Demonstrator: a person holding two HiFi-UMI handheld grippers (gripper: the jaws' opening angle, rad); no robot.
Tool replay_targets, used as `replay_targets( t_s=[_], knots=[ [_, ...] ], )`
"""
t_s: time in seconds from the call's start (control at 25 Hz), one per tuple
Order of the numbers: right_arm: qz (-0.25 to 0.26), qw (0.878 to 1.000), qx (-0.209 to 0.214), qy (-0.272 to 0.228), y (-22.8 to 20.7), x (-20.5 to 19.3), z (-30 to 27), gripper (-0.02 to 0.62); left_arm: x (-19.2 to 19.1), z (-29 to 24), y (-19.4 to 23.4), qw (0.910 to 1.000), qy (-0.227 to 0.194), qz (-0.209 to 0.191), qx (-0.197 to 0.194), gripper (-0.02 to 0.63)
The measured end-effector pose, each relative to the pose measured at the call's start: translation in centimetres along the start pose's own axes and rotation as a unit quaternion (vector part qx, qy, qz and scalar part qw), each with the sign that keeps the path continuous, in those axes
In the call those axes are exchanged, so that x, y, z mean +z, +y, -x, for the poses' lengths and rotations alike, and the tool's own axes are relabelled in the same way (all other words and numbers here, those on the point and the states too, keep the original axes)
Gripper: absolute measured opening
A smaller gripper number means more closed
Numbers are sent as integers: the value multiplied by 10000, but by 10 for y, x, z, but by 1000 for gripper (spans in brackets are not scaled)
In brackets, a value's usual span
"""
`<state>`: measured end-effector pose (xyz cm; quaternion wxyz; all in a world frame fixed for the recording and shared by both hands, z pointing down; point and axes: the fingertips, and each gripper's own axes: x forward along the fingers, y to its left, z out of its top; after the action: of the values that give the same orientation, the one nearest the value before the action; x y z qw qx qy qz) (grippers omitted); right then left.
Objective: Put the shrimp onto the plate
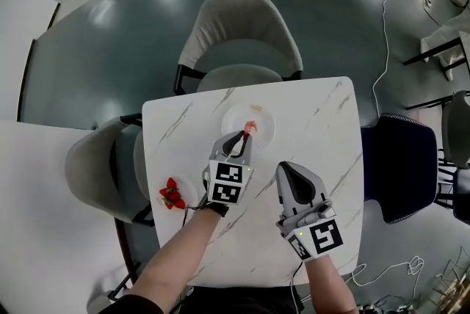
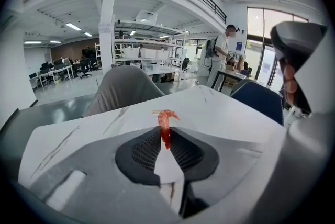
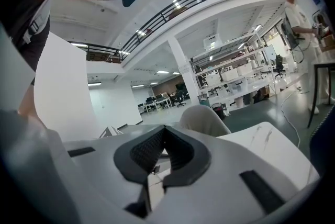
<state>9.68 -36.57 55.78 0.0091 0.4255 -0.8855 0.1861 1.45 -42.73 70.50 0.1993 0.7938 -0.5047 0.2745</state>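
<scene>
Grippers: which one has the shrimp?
The left gripper: its jaws are shut on the red shrimp, by the plate. The right gripper has its jaws shut on nothing.

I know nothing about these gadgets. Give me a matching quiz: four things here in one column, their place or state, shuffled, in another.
1 shrimp
2 plate
3 strawberries
4 right gripper

A near the left edge of the table
B between the fingers of the left gripper
C shut, holding nothing
D white, on the table's far half

Pairs: 1-B, 2-D, 3-A, 4-C
</scene>
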Motion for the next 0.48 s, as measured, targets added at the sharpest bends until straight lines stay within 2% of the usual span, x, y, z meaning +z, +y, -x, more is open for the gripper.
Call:
replay_targets(
  t_s=[0.16, 0.48],
  knots=[
    [-44, 10000, 54, -9, 0, 1, -1, 3, -6, -7, 6, 9995, 236, -39, 195, 55],
    [-179, 9997, 119, -89, -5, 5, 0, 3, -18, -19, 11, 9969, 738, -77, 264, 55]
  ],
)
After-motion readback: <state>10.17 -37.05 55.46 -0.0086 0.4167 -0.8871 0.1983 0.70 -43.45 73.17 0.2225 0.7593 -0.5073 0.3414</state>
